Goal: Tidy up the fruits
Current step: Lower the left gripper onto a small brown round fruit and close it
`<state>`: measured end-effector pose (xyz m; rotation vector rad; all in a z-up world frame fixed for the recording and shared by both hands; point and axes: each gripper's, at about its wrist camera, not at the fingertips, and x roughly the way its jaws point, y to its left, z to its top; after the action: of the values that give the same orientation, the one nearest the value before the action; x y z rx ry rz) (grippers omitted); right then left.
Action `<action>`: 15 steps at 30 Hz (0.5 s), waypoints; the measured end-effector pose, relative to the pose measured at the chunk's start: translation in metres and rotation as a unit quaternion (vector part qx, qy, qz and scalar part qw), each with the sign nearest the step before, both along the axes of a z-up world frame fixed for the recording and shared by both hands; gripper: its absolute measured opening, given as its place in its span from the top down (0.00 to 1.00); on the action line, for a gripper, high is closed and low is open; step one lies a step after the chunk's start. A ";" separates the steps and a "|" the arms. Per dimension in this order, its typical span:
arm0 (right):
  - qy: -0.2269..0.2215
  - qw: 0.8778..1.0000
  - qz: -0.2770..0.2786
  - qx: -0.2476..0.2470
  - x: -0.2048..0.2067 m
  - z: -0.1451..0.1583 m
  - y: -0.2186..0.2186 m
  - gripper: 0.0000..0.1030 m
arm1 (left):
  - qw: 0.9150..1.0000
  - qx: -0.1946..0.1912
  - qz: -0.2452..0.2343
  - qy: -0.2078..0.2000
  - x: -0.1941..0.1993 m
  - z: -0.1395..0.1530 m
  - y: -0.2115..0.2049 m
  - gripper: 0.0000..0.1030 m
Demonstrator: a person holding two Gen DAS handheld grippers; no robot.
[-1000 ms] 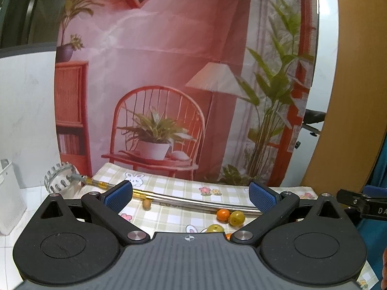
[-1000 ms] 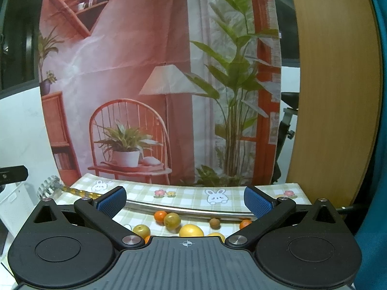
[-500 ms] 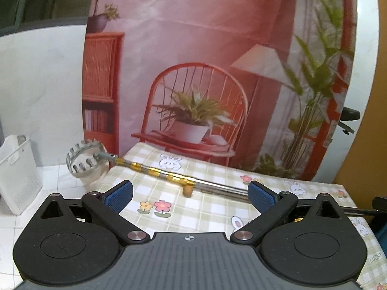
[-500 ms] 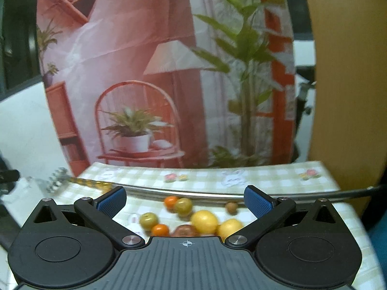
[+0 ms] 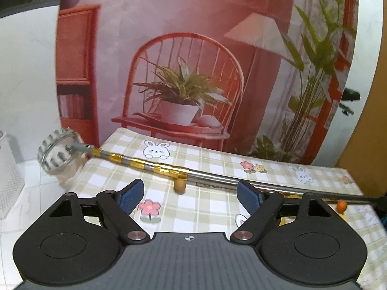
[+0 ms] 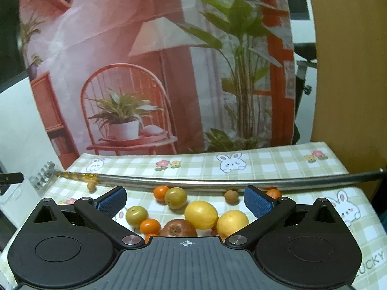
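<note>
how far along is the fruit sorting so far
Nothing looks sorted yet: the lemons, oranges and apple lie loose on the tablecloth. Neither hand holds anything: the left claw is closing on empty air, and the right claw is open. All the sorting remains.

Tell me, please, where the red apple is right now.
In the right wrist view, the apple lies low at centre, by the camera, between a small orange and a lemon.

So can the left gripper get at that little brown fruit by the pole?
Probably yes. The brown fruit lies just ahead of the left gripper, between its closing fingers' line, with bare cloth in between; only the pole touching it behind crowds the grasp.
</note>
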<state>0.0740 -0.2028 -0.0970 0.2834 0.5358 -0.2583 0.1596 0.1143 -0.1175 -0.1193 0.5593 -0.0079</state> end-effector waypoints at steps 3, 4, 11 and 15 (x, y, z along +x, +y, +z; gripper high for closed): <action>0.006 1.000 -0.011 0.007 0.007 -0.009 -0.009 0.00 | 1.000 0.026 -0.011 0.012 0.026 -0.016 -0.008 0.20; 0.008 1.000 -0.014 0.011 0.010 -0.012 -0.011 0.00 | 0.999 0.033 -0.016 0.017 0.035 -0.023 -0.010 0.22; 0.028 0.999 -0.019 0.008 0.029 -0.032 -0.022 0.00 | 0.997 0.038 -0.018 0.059 0.103 -0.071 -0.012 0.53; 0.024 0.999 -0.020 -0.007 0.034 -0.030 -0.029 0.00 | 0.996 0.009 -0.002 0.084 0.132 -0.095 -0.003 0.53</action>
<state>0.1085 -0.2317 -0.1273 0.2758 0.5761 -0.3078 0.2913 0.1111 -0.2121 -0.1019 0.7277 0.0031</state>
